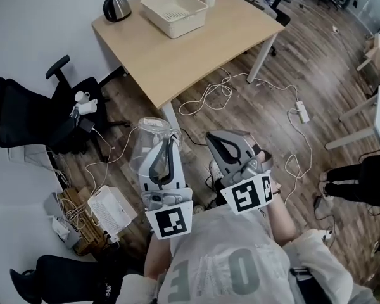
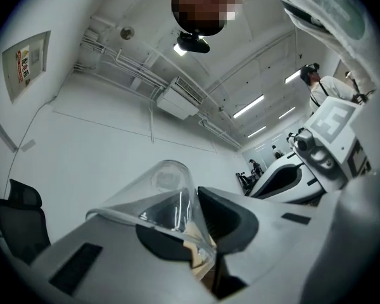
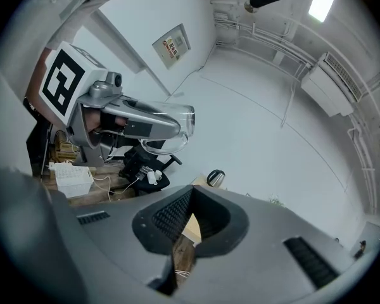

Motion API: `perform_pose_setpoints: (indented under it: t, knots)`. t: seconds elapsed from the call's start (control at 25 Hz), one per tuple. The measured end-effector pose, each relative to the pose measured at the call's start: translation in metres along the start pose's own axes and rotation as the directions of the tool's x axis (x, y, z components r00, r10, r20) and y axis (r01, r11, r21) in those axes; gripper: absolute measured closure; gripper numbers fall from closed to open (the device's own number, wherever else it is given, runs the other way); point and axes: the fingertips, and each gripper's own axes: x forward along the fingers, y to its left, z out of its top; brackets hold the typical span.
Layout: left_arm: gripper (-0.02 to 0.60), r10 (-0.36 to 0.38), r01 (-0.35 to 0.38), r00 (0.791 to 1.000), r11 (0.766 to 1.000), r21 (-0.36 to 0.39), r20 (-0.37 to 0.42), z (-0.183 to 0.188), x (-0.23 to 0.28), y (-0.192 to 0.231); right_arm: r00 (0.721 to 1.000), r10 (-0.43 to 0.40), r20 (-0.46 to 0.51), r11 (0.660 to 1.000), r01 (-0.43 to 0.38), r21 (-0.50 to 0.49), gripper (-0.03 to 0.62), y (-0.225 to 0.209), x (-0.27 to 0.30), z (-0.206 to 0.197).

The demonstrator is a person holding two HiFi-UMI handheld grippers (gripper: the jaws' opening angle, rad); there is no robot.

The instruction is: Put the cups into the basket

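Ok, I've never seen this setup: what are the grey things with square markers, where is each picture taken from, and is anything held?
There is no robot here: a person carries a two-jaw gripper in each hand. One picture comes from a camera on the person's head, looking down. The other two come from cameras riding on each gripper, looking along its jaws. The left gripper is clamped on a clear plastic cup. The right gripper has its jaws together with nothing between them. Ahead stands a light wooden table bearing a white slotted plastic basket and a dark kettle.
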Motion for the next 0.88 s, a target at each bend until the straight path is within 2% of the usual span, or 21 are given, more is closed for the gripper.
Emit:
perform_pose_setpoints:
  t: [0.28, 0.48, 0.64, 0.88]
  knots:
    - [0.540, 0.040, -0.040, 0.999, 0.999, -0.010, -0.004, 0.001, 0.094, -0.016, 1.000, 0.013, 0.019, 1.000, -0.013, 0.014, 0.597, -0.083, 0.031, -0.045]
    - [0.540, 0.062, -0.062, 0.998, 0.998, -0.011, 0.003, 0.003, 0.148, -0.035, 0.999, 0.032, 0.027, 0.999, -0.033, 0.026, 0.595, -0.125, 0.043, -0.079]
    - [0.540, 0.079, -0.078, 0.997, 0.997, -0.021, 0.015, 0.007, 0.176, -0.048, 0.998, 0.053, 0.043, 0.998, -0.054, 0.024, 0.596, -0.148, 0.049, -0.097]
    - [0.540, 0.079, -0.079, 0.997, 0.997, -0.003, -0.012, 0.002, 0.198, -0.055, 0.996, 0.057, 0.064, 0.998, -0.059, 0.033, 0.597, -0.169, 0.062, -0.106]
